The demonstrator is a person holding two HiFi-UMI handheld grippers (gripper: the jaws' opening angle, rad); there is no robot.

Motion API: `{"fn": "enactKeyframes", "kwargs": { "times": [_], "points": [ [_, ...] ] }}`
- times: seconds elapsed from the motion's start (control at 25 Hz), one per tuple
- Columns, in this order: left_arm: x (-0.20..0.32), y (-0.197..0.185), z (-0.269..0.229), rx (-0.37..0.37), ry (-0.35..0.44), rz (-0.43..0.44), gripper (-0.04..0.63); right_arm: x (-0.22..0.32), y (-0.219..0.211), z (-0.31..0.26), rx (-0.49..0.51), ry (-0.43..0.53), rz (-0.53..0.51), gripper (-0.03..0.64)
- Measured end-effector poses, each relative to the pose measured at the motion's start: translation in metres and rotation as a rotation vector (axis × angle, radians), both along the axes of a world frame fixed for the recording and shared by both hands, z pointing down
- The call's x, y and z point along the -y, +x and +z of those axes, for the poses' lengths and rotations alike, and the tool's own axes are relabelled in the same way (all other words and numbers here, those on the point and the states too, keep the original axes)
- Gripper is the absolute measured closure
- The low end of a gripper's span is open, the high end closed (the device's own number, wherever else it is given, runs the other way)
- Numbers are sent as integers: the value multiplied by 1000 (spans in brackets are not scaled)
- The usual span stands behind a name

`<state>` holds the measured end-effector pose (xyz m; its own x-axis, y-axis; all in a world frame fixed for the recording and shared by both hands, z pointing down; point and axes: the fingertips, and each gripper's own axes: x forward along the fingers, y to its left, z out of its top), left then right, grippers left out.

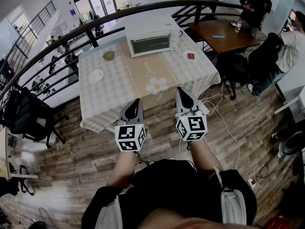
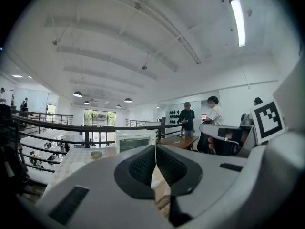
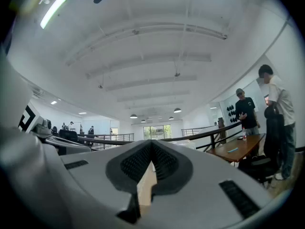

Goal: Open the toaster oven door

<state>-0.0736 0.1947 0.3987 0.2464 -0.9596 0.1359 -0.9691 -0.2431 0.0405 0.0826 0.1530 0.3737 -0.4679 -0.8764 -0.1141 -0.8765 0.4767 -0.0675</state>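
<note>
A white toaster oven (image 1: 151,38) stands at the far edge of a checked-cloth table (image 1: 105,99), its glass door shut. It also shows small in the left gripper view, the toaster oven (image 2: 135,140) straight ahead beyond the jaws. Both grippers hang side by side over the table's near edge, well short of the oven. My left gripper (image 1: 136,102) is shut with nothing in it, its pads (image 2: 143,166) meeting at the tips. My right gripper (image 1: 183,94) is also shut and empty, with pads (image 3: 164,162) touching.
On the table lie a white plate (image 1: 96,76), a small bowl (image 1: 109,55) and a plate with something red (image 1: 190,56). A curved dark railing (image 1: 57,44) runs behind. A wooden table (image 1: 224,35) with people stands at the right. Cables trail on the floor.
</note>
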Motion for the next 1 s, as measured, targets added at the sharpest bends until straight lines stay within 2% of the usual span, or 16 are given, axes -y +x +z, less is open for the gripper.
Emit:
{"fn": "enactKeyframes", "kwargs": {
  "times": [0.4,1.0],
  "points": [
    [-5,-4,-5,5,14,11,580,-5,-2,-7,16,20,9,615],
    [-25,-33,-1,4,37,65,580,-28,-25,0,-1,21,101,615]
  ]
}}
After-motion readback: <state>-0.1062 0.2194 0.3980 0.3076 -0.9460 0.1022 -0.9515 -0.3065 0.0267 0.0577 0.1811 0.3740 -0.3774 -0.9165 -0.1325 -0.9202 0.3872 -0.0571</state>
